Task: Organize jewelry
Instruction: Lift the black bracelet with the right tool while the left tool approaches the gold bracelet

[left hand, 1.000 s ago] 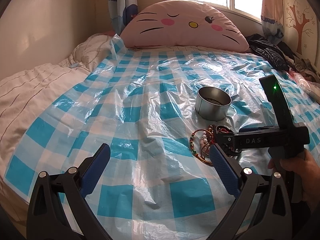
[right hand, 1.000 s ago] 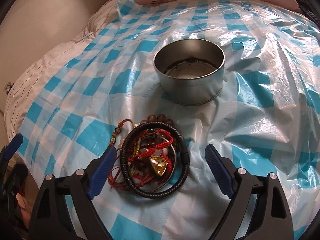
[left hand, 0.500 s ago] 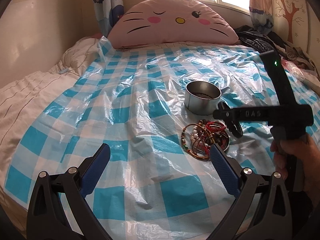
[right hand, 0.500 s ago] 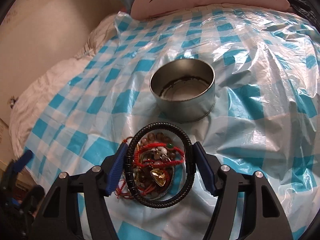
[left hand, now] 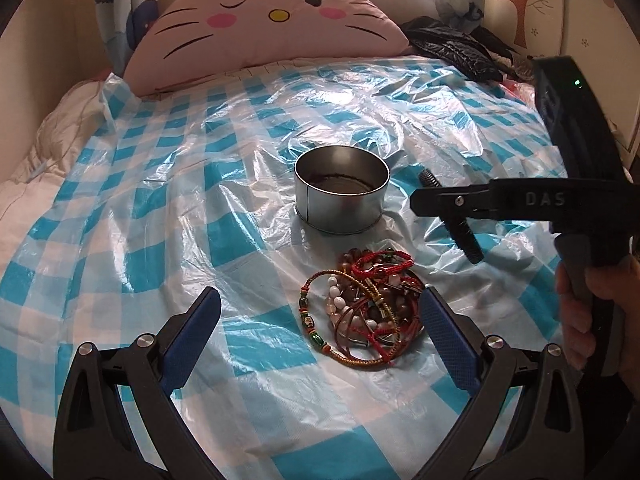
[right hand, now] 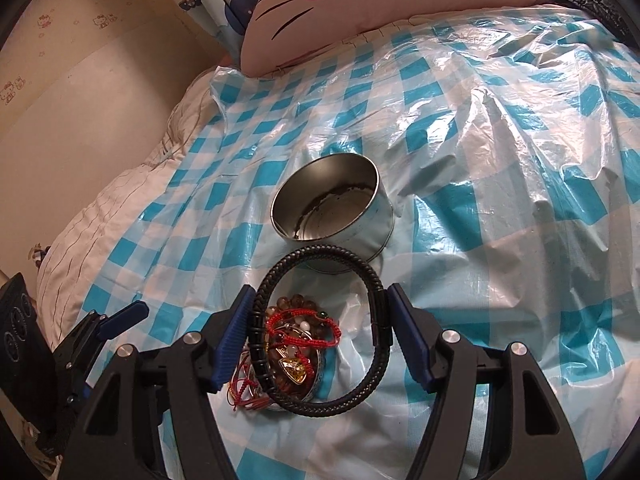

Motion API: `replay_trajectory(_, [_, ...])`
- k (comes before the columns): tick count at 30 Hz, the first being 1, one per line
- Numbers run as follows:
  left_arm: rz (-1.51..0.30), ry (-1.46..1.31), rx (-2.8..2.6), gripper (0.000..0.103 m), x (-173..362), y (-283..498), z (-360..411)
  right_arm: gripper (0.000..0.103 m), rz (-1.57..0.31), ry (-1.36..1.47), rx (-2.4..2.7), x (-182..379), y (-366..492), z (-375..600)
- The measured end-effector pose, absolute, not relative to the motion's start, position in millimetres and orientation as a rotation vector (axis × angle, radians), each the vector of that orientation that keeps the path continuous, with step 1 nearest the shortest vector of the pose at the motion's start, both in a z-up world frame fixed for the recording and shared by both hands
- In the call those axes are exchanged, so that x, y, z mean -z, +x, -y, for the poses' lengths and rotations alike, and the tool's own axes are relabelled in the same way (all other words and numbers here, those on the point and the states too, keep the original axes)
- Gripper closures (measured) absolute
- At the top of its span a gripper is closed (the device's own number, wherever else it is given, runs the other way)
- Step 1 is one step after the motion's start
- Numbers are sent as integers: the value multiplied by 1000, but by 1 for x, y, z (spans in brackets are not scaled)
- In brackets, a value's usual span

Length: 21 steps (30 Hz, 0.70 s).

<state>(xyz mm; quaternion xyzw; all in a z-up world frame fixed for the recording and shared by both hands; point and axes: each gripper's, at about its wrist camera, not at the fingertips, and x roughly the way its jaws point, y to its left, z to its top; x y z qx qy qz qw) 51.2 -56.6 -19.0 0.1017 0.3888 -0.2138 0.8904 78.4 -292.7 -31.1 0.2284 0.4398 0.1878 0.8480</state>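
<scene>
A black braided bracelet [right hand: 320,250] hangs pinched between the pads of my right gripper [right hand: 320,292], lifted just above the pile and near the tin. From the left wrist view the same bracelet [left hand: 466,240] appears edge-on under the right gripper [left hand: 444,204], to the right of the tin. The jewelry pile [left hand: 368,304], red cords and bead strings, lies on the sheet in front of the round metal tin [left hand: 340,216]. My left gripper [left hand: 320,304] stands open, low over the sheet, with its right finger beside the pile [right hand: 296,344]. The tin [right hand: 384,232] holds no jewelry.
A blue-and-white checked plastic sheet [left hand: 160,200] covers the bed. A pink cat-face pillow [left hand: 272,20] and dark clothing [left hand: 452,48] lie at the head end. A person's hand [left hand: 580,312] grips the right tool. A wall runs along the bed's left side.
My right gripper closed on the black bracelet and raised it off the pile toward the tin. My left gripper moved in closer to the pile and dipped lower.
</scene>
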Motion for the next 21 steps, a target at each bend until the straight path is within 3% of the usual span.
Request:
replay_trajectory(7, [-841, 253, 467, 8, 32, 82, 76, 37, -922, 537, -396, 33, 82, 305])
replay_trajectory(11, [-873, 245, 513, 22, 37, 101, 68, 37, -925, 541, -405, 34, 82, 304])
replay_trajectory(21, [-896, 449, 497, 31, 49, 117, 53, 37, -923, 544, -427, 33, 83, 300])
